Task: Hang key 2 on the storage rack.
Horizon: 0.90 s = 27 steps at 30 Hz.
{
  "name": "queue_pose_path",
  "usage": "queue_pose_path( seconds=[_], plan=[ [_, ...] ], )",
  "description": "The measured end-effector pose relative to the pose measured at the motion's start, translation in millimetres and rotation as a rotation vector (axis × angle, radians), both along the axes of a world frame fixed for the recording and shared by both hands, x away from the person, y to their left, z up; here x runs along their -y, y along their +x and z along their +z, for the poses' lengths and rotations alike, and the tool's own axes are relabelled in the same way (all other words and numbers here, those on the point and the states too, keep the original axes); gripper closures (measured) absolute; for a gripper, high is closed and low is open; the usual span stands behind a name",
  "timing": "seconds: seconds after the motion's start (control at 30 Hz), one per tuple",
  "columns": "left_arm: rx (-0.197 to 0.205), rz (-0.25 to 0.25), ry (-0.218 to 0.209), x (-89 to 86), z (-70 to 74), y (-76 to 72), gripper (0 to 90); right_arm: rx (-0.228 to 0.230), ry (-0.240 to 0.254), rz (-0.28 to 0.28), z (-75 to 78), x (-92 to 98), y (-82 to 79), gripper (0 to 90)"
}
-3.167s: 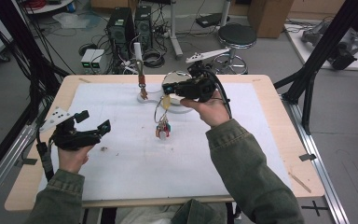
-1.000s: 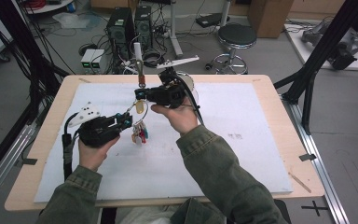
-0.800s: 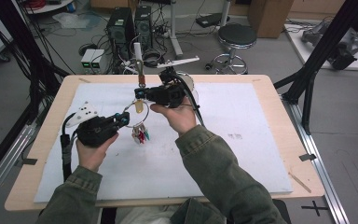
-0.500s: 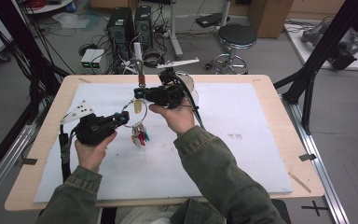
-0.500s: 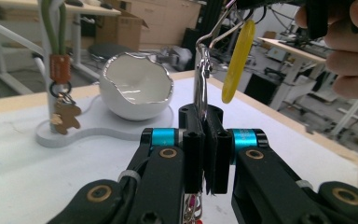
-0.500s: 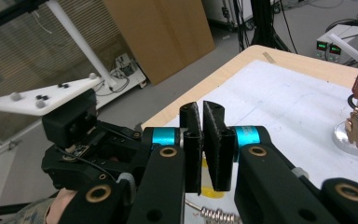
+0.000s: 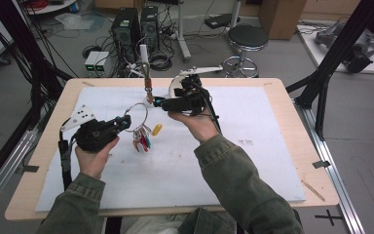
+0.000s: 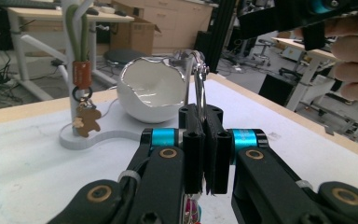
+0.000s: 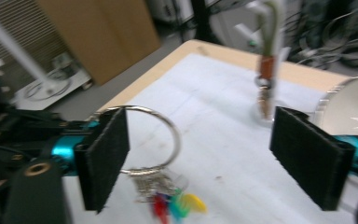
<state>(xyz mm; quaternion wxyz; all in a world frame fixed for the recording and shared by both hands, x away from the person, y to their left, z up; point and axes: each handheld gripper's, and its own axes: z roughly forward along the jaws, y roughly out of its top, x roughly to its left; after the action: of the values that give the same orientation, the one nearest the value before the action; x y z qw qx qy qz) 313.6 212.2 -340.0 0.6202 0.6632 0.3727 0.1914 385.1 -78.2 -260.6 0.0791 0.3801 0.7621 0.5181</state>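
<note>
My left tongs [image 8: 204,154] pinch the key ring [image 7: 135,115], lifted above the desk [image 7: 272,146]. My right tongs [image 9: 214,154] gape wide near the back edge.

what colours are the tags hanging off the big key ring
Red, green and yellow tags hang below the key ring; clearest in the right gripper view.

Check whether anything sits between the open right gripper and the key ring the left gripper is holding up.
Nothing visible does. The left gripper is shut on the ring, holding it off the table. The right gripper is open, and the ring shows in the gap between its jaws, with bare mat behind.
</note>
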Motion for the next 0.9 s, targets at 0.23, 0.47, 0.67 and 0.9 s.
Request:
queue_pose_path(
  seconds=[0.23,0.47,0.67,0.9],
  plan=[
    [0.005,0.040,-0.021,-11.8,0.2,4.7,86.9,0.027,-0.032,-0.052,-9.3,22.2,0.7,0.8],
    [-0.025,0.066,-0.048,-22.2,1.8,15.0,86.9,0.062,-0.050,-0.070,-14.0,41.4,-0.1,0.8],
    [-0.041,0.077,-0.034,-24.7,5.0,21.3,86.8,0.076,-0.042,-0.082,-19.4,54.4,-2.1,0.8],
    [-0.093,0.098,-0.042,-29.2,7.4,35.3,86.8,0.068,-0.046,-0.103,-25.2,67.7,-2.7,0.8]
  ],
)
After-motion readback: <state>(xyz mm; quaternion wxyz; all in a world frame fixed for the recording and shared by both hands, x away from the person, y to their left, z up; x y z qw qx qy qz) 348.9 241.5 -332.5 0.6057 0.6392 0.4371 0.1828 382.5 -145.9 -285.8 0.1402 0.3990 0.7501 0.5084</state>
